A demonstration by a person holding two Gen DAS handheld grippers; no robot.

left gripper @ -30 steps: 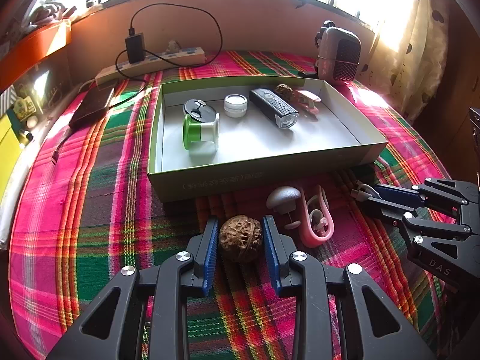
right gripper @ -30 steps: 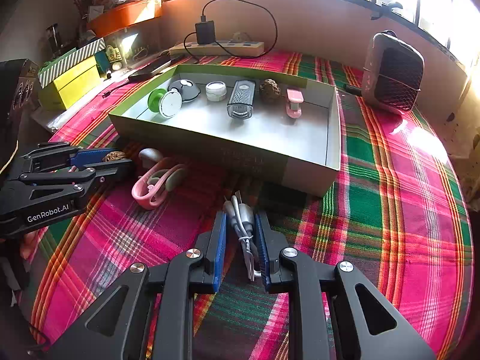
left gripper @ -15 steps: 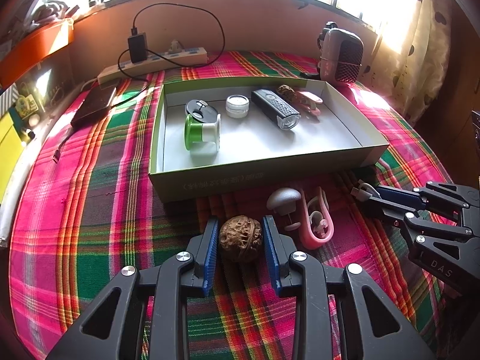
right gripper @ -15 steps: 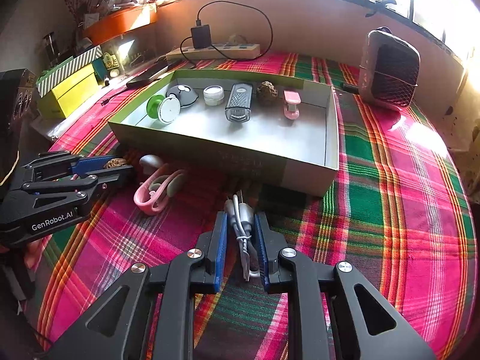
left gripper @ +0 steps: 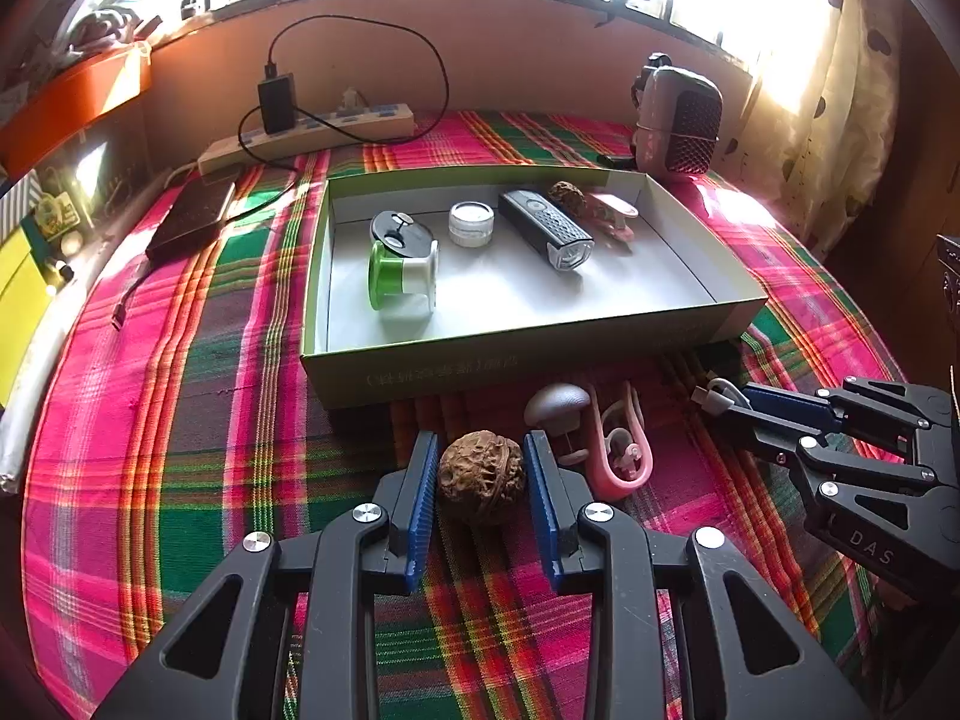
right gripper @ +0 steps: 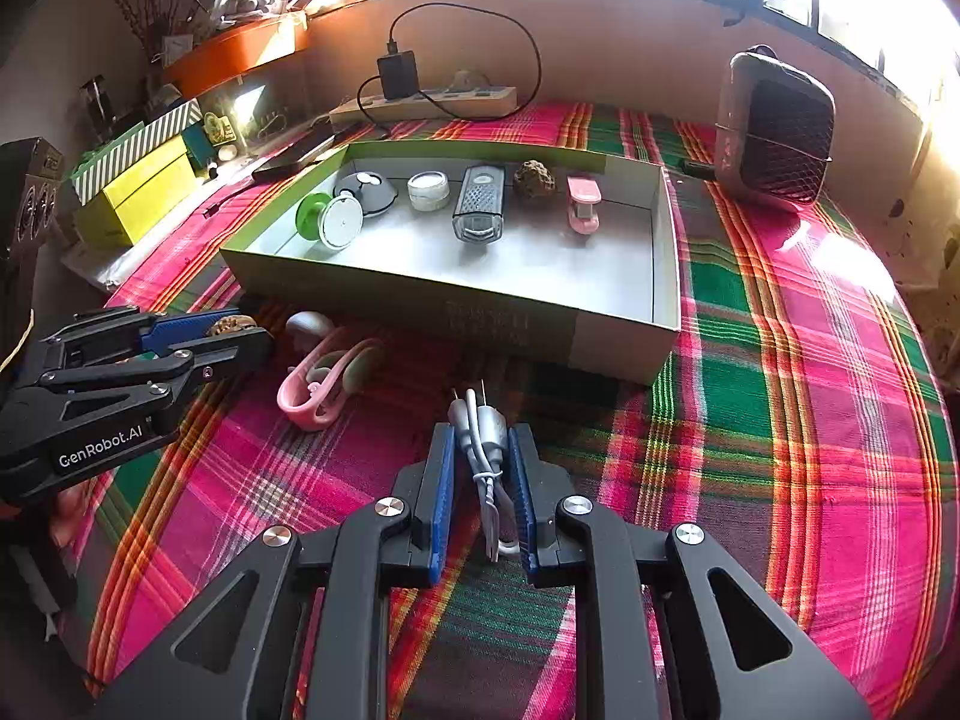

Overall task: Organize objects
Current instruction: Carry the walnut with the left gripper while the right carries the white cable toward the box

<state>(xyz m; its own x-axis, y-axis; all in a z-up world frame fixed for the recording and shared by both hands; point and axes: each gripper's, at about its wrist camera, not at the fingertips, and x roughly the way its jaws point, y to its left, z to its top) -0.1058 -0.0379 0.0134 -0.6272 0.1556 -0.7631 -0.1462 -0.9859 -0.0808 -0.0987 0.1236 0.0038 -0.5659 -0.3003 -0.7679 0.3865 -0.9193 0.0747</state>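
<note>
My left gripper (left gripper: 480,450) is shut on a brown walnut (left gripper: 480,475) and holds it above the plaid cloth, in front of the green box (left gripper: 456,369). My right gripper (right gripper: 483,447) is shut on a white plug with its coiled cable (right gripper: 483,426), also in front of the box (right gripper: 540,330). Inside the box lie a green and white reel (left gripper: 399,273), a black disc (left gripper: 399,228), a small white jar (left gripper: 471,222), a black bike light (left gripper: 546,228), a second walnut (left gripper: 567,195) and a pink clip (left gripper: 612,213).
A grey mushroom-shaped knob (left gripper: 555,405) and a pink clip (left gripper: 618,450) lie on the cloth between the grippers. A power strip with charger (left gripper: 312,126), a black phone (left gripper: 192,219) and a pink heater (left gripper: 678,117) stand behind the box. Yellow boxes (right gripper: 144,192) sit at the left.
Both grippers have risen and drawn back a little with their objects held; the table contents look slightly farther below. Nothing in the box has moved.
</note>
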